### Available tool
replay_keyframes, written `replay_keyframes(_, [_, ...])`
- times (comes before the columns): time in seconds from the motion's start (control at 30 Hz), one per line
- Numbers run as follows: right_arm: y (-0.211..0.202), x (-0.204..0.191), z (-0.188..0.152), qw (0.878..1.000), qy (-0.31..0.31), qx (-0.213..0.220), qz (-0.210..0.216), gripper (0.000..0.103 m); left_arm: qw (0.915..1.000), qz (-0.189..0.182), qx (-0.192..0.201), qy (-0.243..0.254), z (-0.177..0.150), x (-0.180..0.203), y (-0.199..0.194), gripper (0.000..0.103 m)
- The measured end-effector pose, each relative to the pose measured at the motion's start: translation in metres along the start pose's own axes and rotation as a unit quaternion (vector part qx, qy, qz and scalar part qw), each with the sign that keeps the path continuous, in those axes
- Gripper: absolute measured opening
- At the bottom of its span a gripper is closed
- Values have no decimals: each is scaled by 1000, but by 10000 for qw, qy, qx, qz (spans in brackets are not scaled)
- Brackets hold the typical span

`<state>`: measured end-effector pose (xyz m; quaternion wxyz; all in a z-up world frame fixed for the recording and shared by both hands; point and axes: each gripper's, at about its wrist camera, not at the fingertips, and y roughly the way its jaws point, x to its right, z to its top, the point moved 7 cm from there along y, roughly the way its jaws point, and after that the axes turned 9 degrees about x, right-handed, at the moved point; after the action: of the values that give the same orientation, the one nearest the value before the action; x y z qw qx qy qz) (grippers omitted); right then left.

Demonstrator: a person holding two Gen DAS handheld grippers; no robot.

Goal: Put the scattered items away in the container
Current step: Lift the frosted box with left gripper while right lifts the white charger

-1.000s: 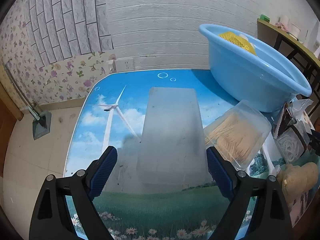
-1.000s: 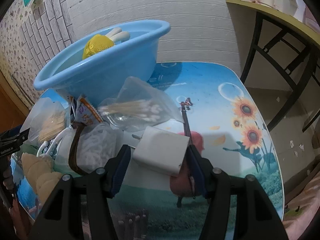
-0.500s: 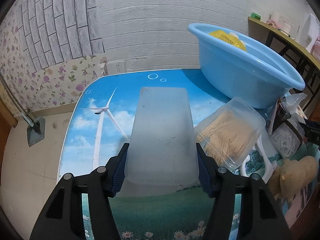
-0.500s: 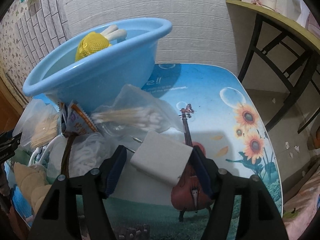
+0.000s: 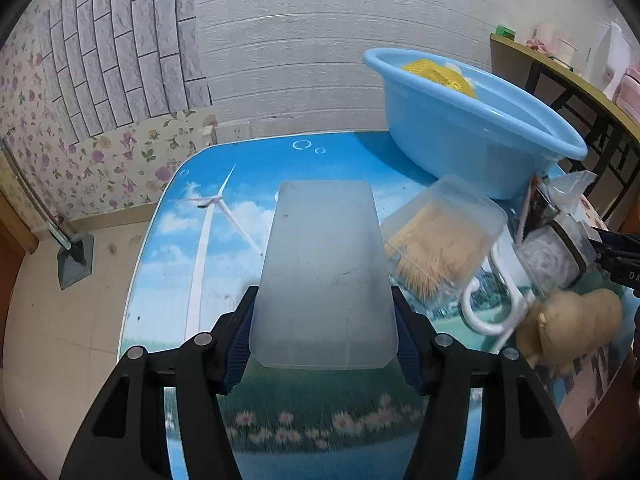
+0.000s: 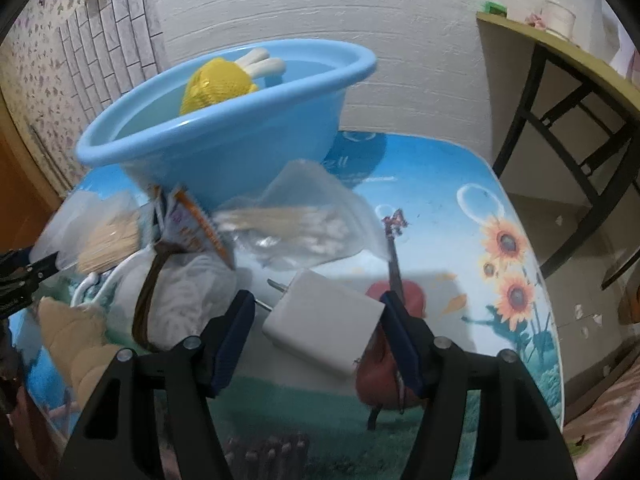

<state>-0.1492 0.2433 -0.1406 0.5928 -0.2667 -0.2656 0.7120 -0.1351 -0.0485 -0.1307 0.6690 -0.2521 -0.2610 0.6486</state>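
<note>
**Both tongs now gripping, ready to lift**

Since a second ago, the left tongs (image 5: 323,338) have closed from wide apart and are clamping the frosted translucent plastic box (image 5: 323,276), its long axis running straight ahead between the pads. The right tongs (image 6: 318,338) are closing on the white square charger (image 6: 326,322), prongs pointing up-left. The round blue plastic basin (image 5: 472,136) is sitting beyond, awaiting both.

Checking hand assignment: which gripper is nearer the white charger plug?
Right. The white charger plug sits between the right gripper fingers; the left gripper clamps a frosted box.
</note>
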Motion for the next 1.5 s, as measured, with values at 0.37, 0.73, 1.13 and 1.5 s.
replay_keyframes(0.37, [-27,-8,-26,9993,-180,-79,310,64,9999,83,-48,-65,-23,3,-33,60])
replay_keyframes(0.73, [-48,-18,-46,9976,-474,-89,488,64,9999,-1,-157,8,-47,18,-56,60])
replay_keyframes(1.13, [-65,1,-60,9988,-319,-200,325,65,9996,105,-267,-7,-59,19,-55,71])
replay_keyframes(1.5, [-70,22,-66,9995,-32,-324,30,65,9995,176,-235,-110,-60,18,-49,96])
